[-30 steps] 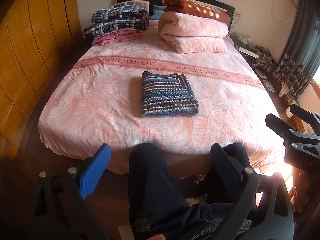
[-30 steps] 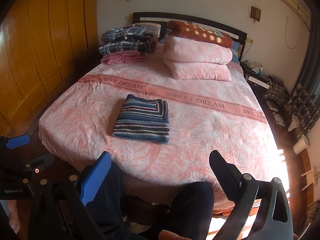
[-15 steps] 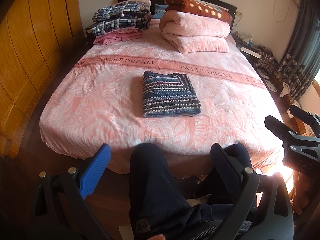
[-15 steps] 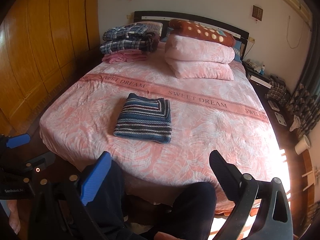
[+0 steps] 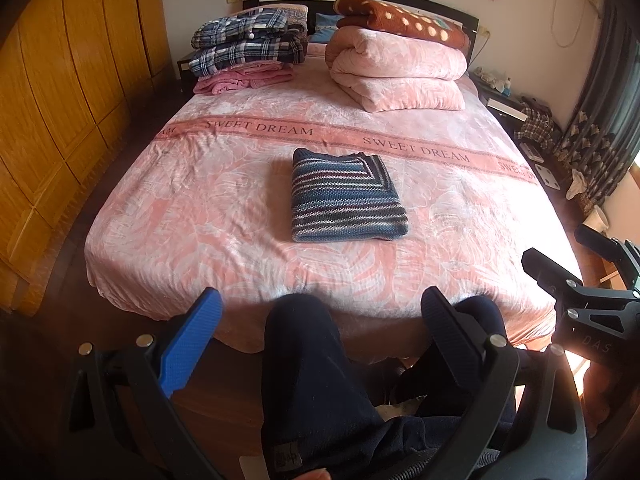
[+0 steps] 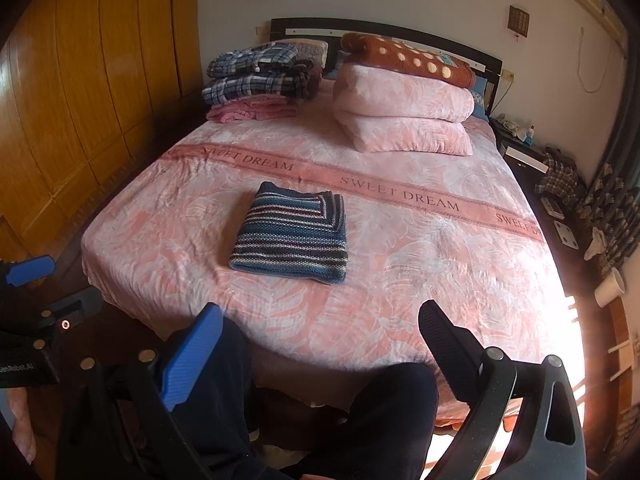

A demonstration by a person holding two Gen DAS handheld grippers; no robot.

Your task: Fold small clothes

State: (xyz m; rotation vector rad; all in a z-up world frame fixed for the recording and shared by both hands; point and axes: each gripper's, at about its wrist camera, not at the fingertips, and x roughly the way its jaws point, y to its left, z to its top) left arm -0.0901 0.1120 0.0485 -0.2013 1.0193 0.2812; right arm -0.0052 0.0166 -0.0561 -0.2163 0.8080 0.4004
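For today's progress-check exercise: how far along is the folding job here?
Done: the striped sweater lies folded into a neat rectangle on the bed. In hand: nothing; the left gripper and right gripper are open, short of the bed. Left: no unfolded garment shows.

Both views creep along the bed
The sweater (image 5: 345, 196) sits slightly right of and lower than a second ago.

Folded quilt (image 5: 398, 74), wardrobe (image 5: 60, 120), curtain (image 5: 600, 152)
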